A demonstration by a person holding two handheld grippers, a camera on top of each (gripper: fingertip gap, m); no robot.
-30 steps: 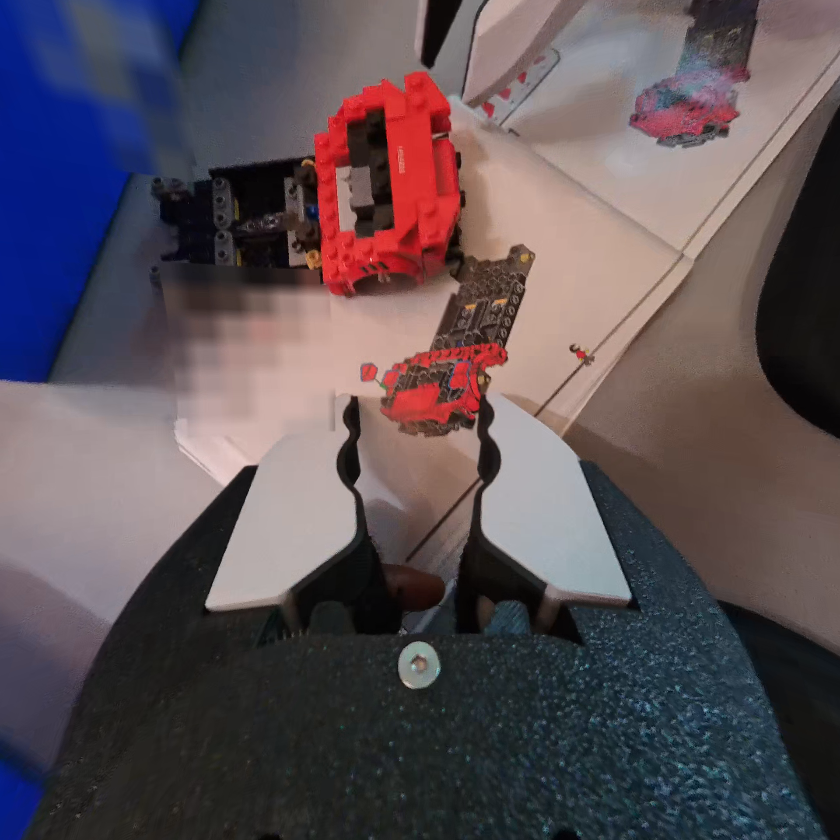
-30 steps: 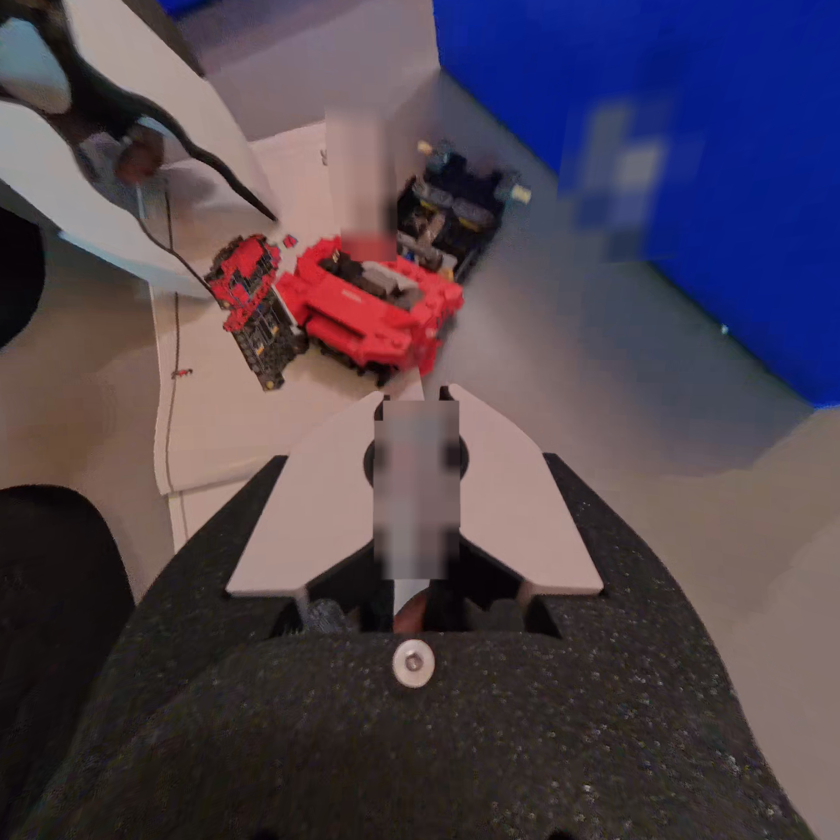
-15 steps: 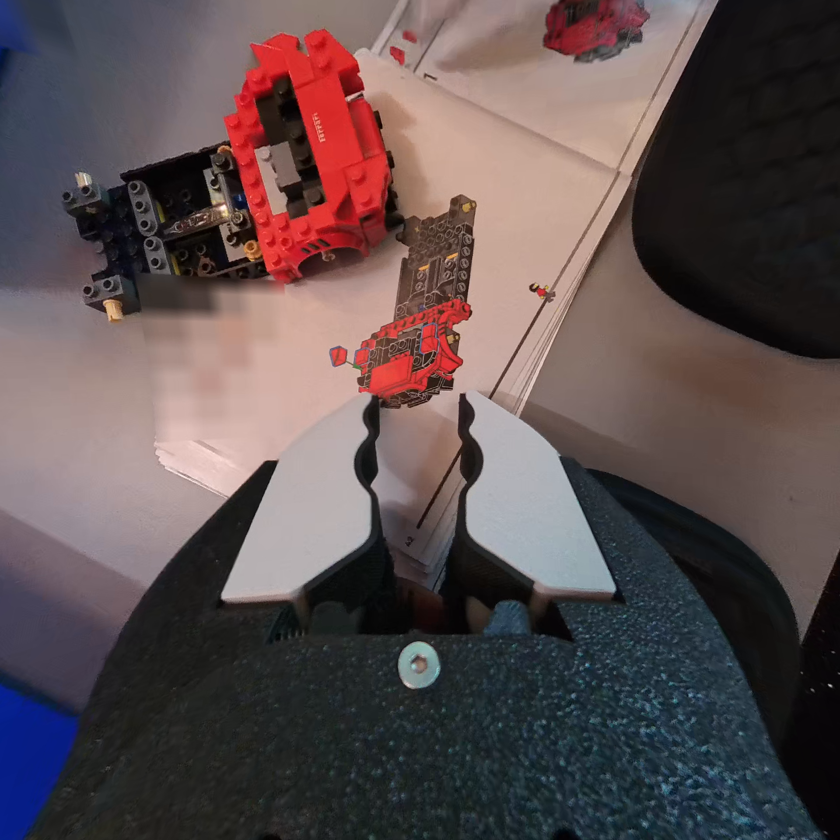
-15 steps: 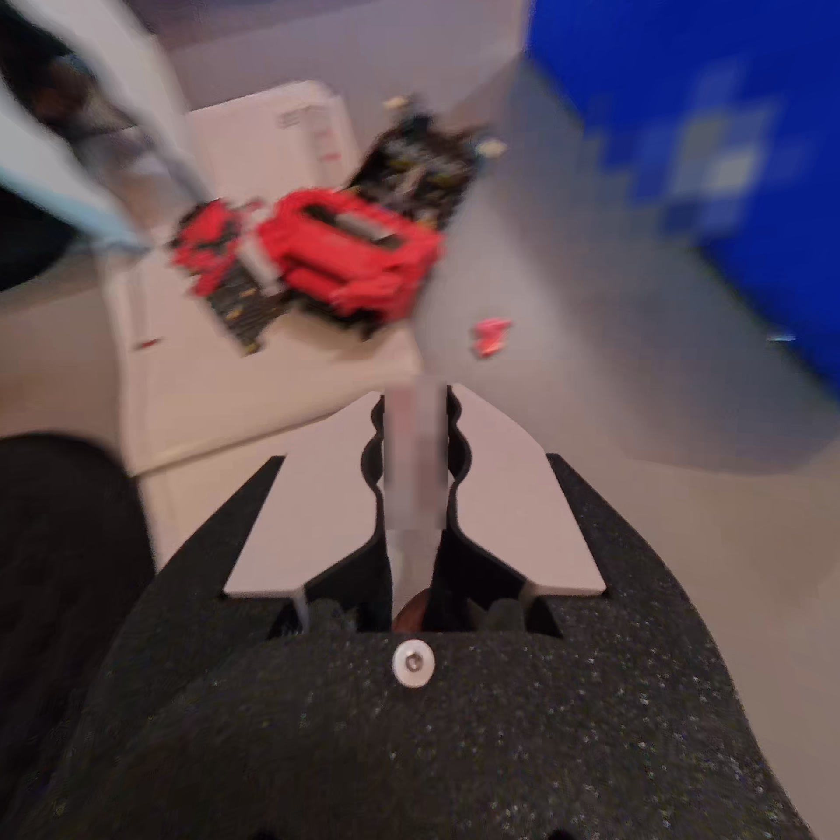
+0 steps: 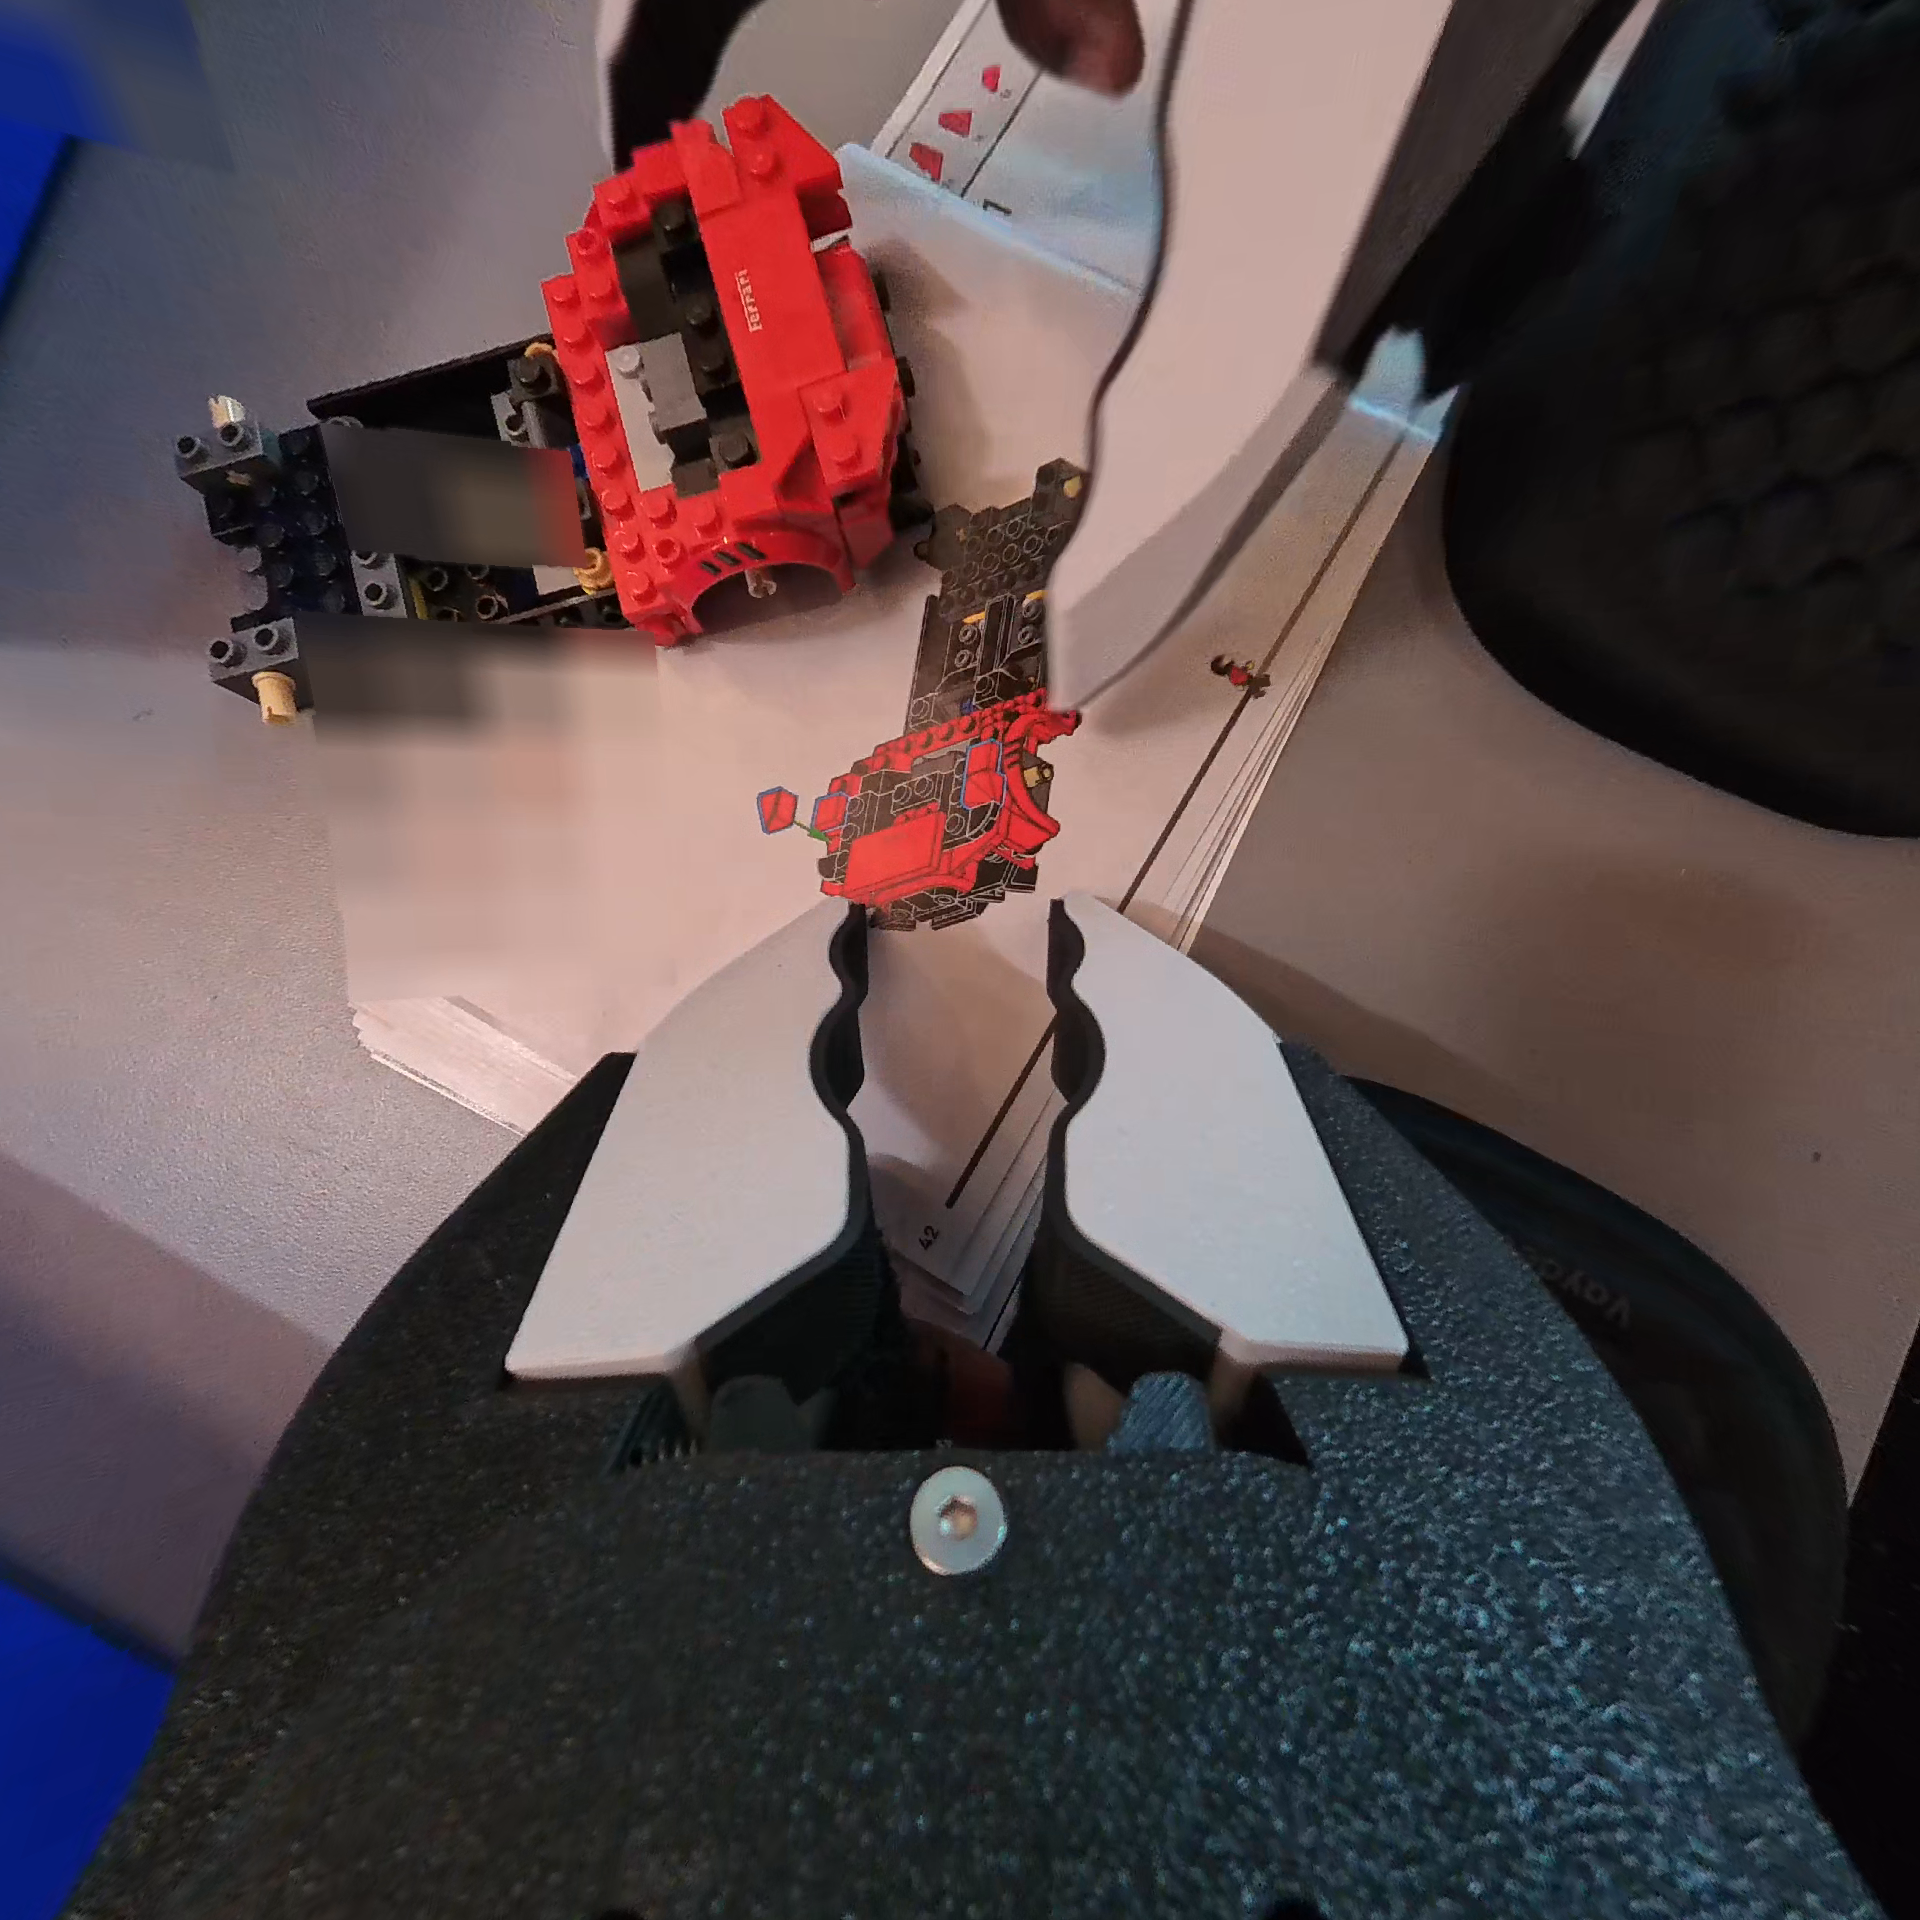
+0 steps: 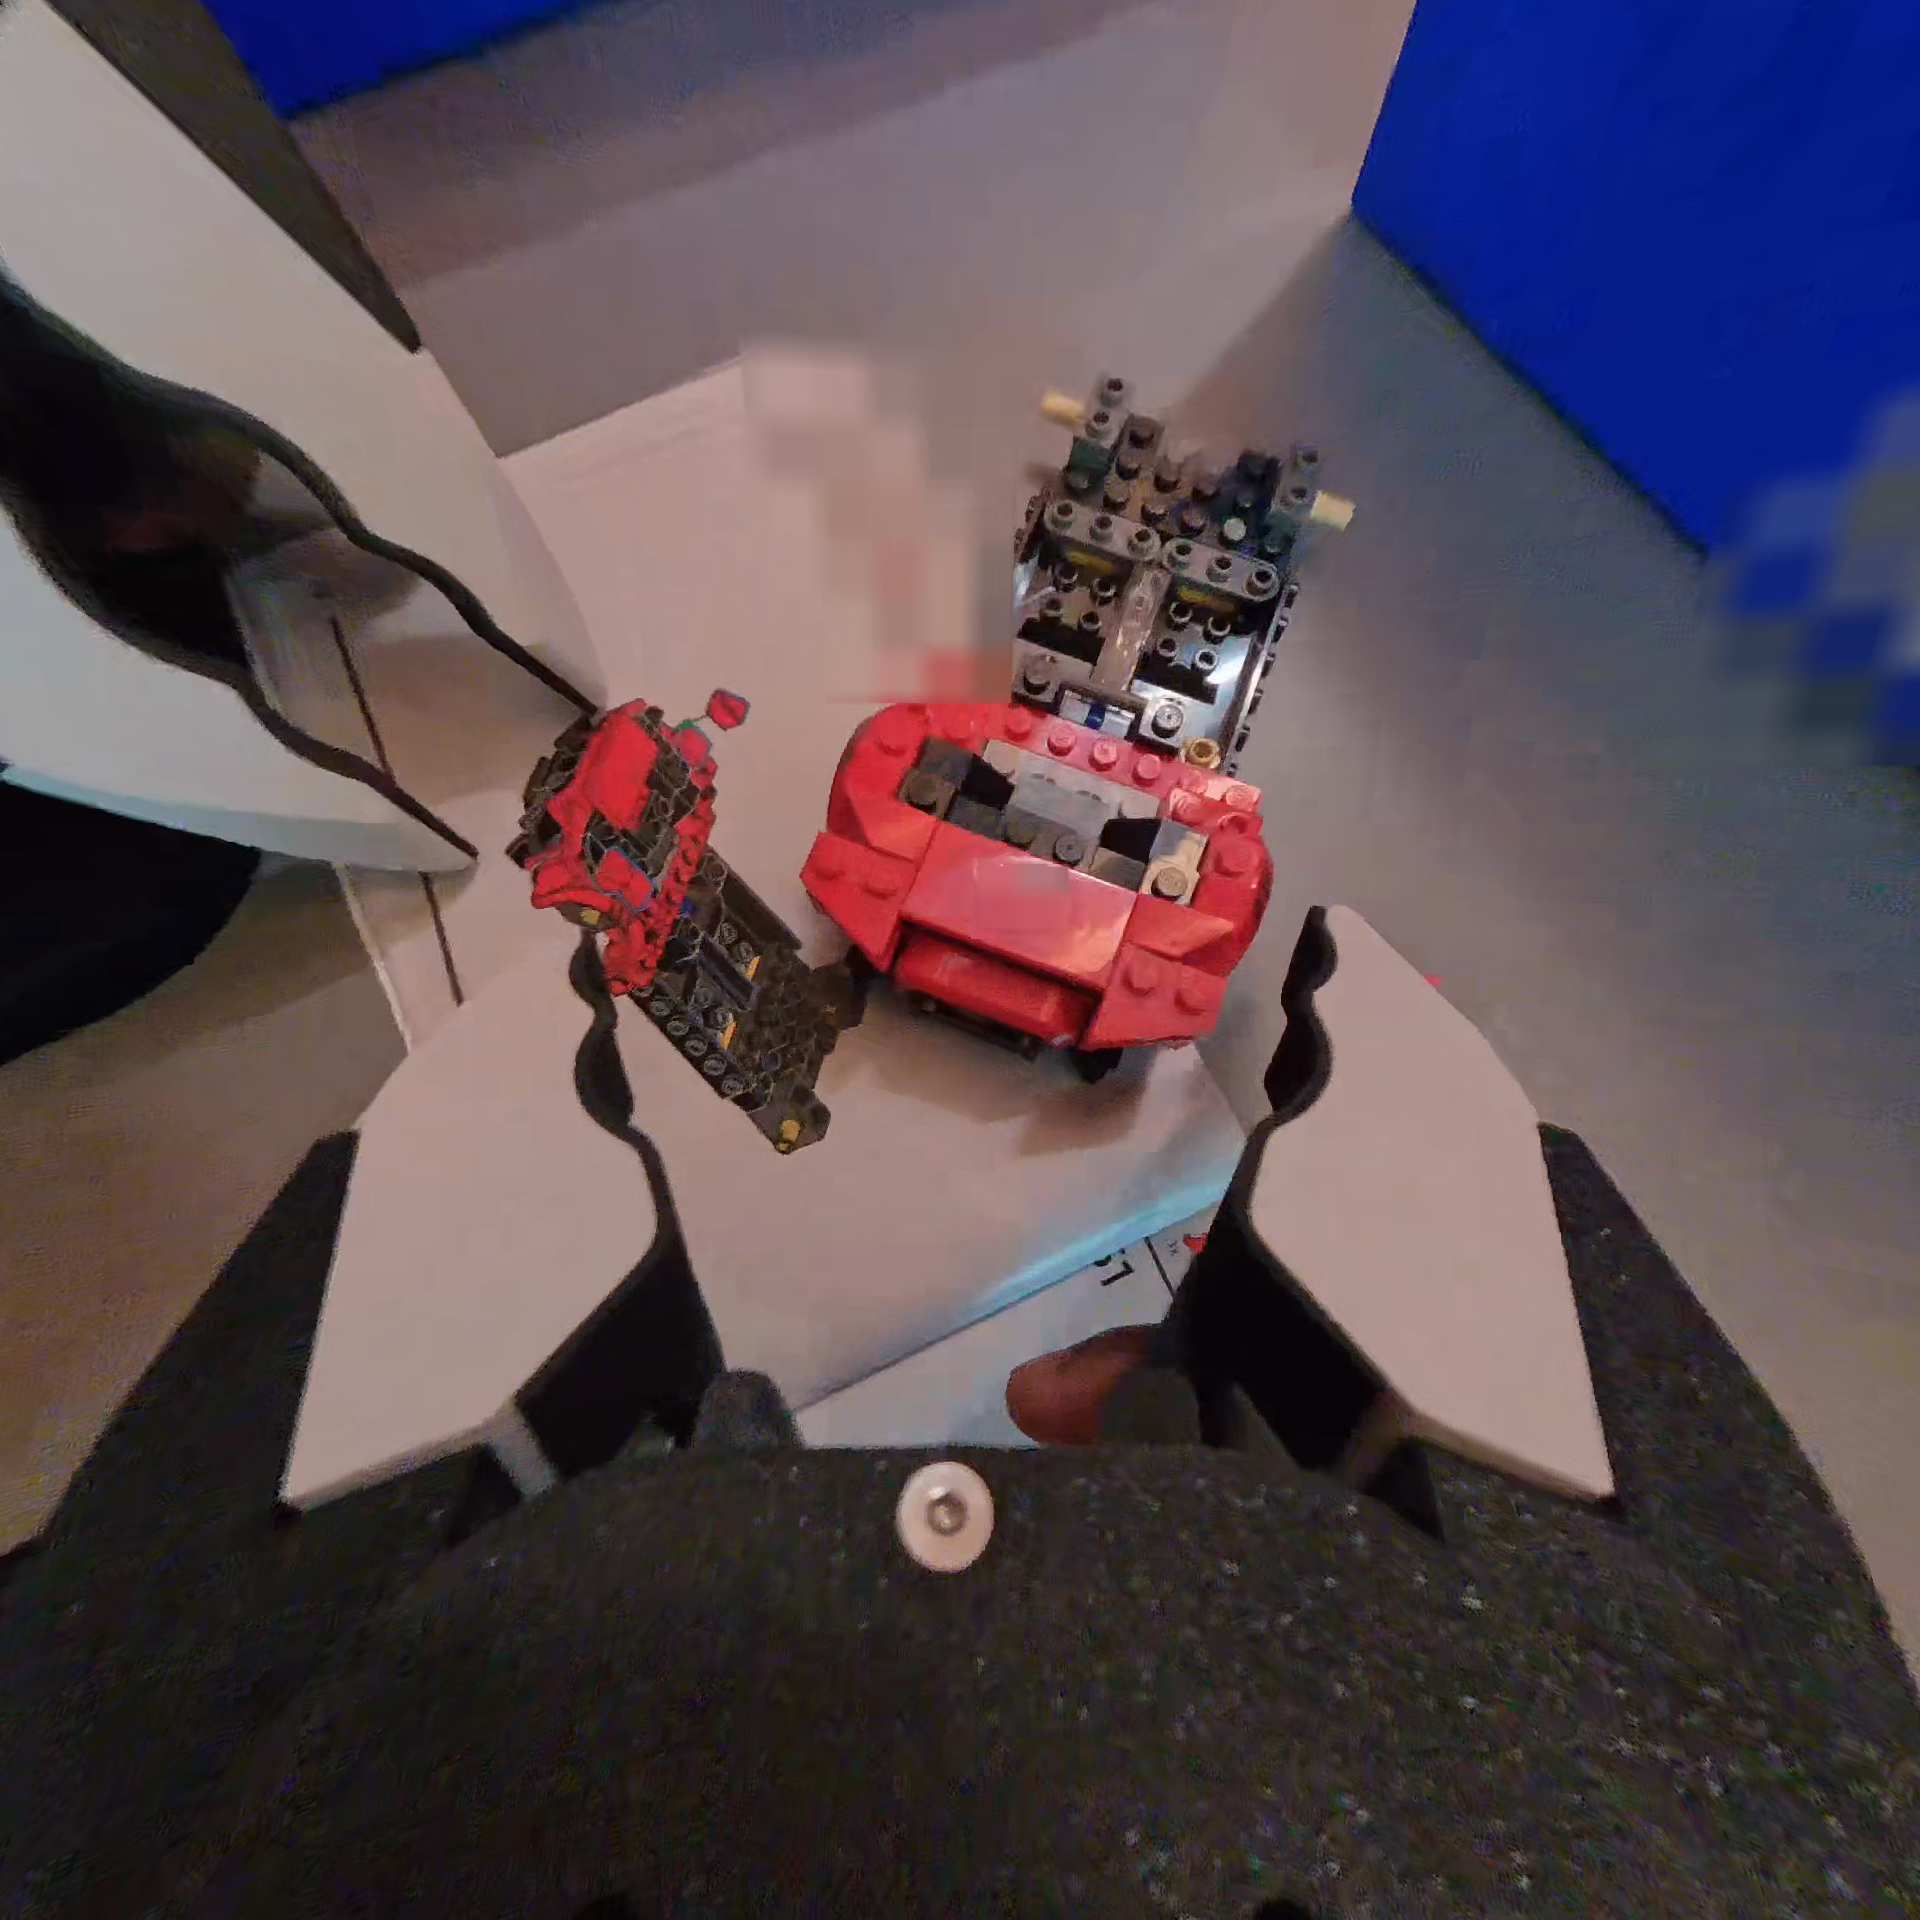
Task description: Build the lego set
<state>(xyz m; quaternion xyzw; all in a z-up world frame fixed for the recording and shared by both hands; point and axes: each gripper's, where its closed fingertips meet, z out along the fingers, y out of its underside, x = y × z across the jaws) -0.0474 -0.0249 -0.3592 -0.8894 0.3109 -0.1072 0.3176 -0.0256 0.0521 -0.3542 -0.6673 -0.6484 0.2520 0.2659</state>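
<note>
A part-built lego car lies on an open instruction booklet (image 5: 520,883). Its red body (image 5: 727,384) joins a black studded chassis (image 5: 291,540) with tan axle pins. In the right wrist view the red body (image 6: 1039,883) is near and the chassis (image 6: 1164,582) is behind it. My left gripper (image 5: 951,914) is open with a moderate gap and empty, above the booklet's printed car picture (image 5: 935,821). My right gripper (image 6: 951,945) is wide open and empty, just in front of the car. One right finger (image 5: 1143,416) shows in the left wrist view.
The booklet lies on a grey table (image 5: 156,1039). A black mesh-textured object (image 5: 1714,468) is on the right of the booklet. A blue panel (image 6: 1662,208) stands behind the car. The left gripper's fingers (image 6: 260,468) fill the left side of the right wrist view.
My right gripper has gone from shut to wide open and has moved in close to the car. My left gripper has narrowed a little and shifted over the booklet.
</note>
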